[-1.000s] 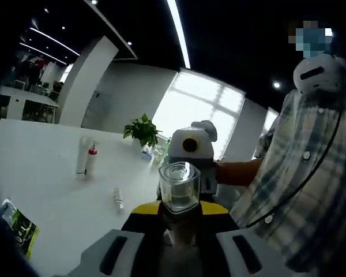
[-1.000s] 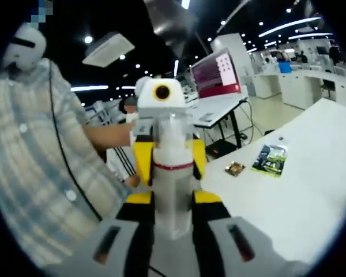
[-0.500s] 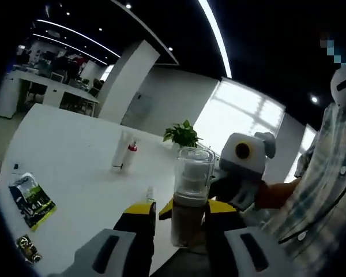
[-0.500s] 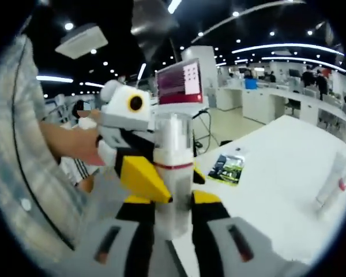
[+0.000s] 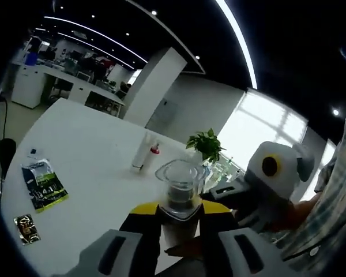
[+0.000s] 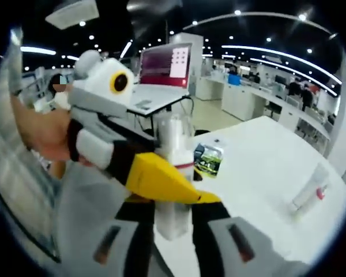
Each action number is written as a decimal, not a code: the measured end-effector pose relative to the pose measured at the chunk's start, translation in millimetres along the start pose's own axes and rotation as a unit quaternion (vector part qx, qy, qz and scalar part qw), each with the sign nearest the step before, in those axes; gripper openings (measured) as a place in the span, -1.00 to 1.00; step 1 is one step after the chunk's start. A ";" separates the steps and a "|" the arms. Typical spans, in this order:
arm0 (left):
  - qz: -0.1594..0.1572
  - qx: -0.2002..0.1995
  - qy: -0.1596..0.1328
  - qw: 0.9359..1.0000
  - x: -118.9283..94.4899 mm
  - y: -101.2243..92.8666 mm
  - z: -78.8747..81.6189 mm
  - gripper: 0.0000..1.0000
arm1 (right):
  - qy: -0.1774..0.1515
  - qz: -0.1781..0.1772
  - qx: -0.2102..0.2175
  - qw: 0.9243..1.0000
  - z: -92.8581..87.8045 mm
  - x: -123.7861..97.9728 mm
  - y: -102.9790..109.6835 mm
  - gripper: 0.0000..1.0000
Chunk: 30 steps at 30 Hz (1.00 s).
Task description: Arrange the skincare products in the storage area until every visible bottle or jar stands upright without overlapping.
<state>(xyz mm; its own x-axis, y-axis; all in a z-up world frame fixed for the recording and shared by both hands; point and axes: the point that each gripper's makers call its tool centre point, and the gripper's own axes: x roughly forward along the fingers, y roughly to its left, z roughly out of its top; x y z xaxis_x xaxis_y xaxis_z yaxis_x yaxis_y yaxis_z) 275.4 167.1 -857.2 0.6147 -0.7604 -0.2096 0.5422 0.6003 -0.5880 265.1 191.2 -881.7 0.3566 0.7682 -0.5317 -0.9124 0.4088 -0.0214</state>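
Left gripper (image 5: pixel 179 231): its jaws are closed on a clear-capped bottle (image 5: pixel 179 196), seen in the left gripper view nearly end-on, cap toward the camera. Right gripper (image 6: pixel 173 222): its jaws clamp the same bottle low on its white body (image 6: pixel 173 184), where a thin red band and a clear cap show in the right gripper view. The bottle is thus held in the air between both tools, above the near edge of the white table (image 5: pixel 86 167) rather than standing on it; each gripper enters the other's view, its yellow-tipped jaws at the bottle.

Beyond the jaws — on the table — a white tube with a red cap (image 5: pixel 145 154) stands well apart from the held bottle, with a potted plant (image 5: pixel 206 145) behind it; a green leaflet (image 5: pixel 44 183) and a small dark packet (image 5: pixel 26 228) lie near the table's edge.

Judged step: carrying or handing over the bottle before setting it down. To do it well, one gripper should keep a firm hold while the other lets go; the bottle should then be turned base-down, lowered onto bare table apart from the tube, and freed only once it rests flat.
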 end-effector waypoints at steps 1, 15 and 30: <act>-0.001 0.000 0.001 1.000 -0.8 0.4 0.0 -0.50 | 0.000 0.002 -0.002 1.000 0.2 0.4 0.7 -0.56; -0.174 0.097 0.075 0.977 -26.3 -40.7 -4.4 -0.51 | -0.005 0.222 0.028 0.975 1.5 -16.5 40.7 -0.44; -0.246 0.085 0.070 0.963 -32.7 -65.4 0.6 -0.48 | -0.038 0.296 0.078 0.951 17.5 -33.9 61.4 -0.54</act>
<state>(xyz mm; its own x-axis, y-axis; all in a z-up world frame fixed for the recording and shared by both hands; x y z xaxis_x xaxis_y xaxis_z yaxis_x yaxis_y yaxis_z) 220.2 152.8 -811.5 0.1826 -0.9820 -0.0478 0.8413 0.1812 -0.5092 200.5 198.9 -850.2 -0.1923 0.9175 -0.3482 -0.9187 -0.0435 0.3926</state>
